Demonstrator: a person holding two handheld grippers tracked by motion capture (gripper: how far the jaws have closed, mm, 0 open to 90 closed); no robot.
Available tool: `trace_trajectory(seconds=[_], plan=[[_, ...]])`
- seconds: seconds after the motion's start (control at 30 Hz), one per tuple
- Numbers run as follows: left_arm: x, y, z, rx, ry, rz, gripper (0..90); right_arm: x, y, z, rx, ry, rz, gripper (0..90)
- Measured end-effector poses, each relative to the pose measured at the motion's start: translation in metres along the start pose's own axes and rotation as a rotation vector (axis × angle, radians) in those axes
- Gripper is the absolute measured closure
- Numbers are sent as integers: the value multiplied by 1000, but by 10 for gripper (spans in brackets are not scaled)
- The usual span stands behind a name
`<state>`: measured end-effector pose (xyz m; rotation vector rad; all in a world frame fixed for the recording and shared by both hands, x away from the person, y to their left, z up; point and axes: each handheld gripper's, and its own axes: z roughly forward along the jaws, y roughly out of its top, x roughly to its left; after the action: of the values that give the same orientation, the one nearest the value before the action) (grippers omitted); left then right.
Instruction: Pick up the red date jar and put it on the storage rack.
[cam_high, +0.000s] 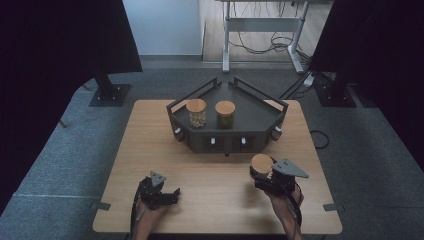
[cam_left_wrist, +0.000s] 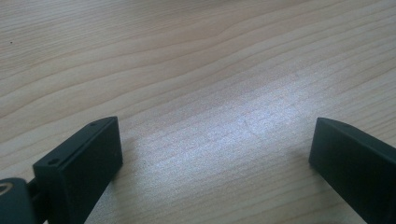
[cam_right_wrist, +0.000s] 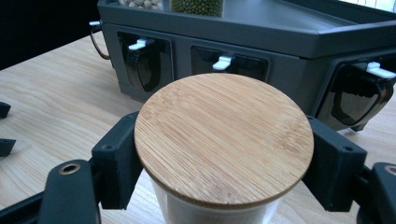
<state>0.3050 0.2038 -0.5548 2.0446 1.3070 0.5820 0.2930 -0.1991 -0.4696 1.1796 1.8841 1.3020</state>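
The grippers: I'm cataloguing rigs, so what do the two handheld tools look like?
Both are black. The left gripper and right gripper each carry a grey three-cornered plate on top, and a dark cable trails back along each forearm. The fingers are flat, blocky black pads with small screw holes.

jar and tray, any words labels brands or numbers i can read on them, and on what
No readable text in these views.
Bamboo lid of the jar held by the right gripper: wood grain, no print.
Two jars on the grey tray, one pale-filled, one green-filled: no label to be seen.
Tray front and its white levers: no markings.
Table under the left gripper: bare wood.
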Motion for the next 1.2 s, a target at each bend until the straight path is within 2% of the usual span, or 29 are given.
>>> trace_trajectory(seconds=[0.33, 0.83, 1.2], plan=[[0, 0, 0, 0, 0, 0, 23, -2, 12, 1, 7, 2, -2, 234], [0, 0, 0, 0, 0, 0, 23, -8, 22, 6, 21, 0, 24, 234], [0, 0, 0, 0, 0, 0, 23, -11, 33, 7, 14, -12, 14, 234]])
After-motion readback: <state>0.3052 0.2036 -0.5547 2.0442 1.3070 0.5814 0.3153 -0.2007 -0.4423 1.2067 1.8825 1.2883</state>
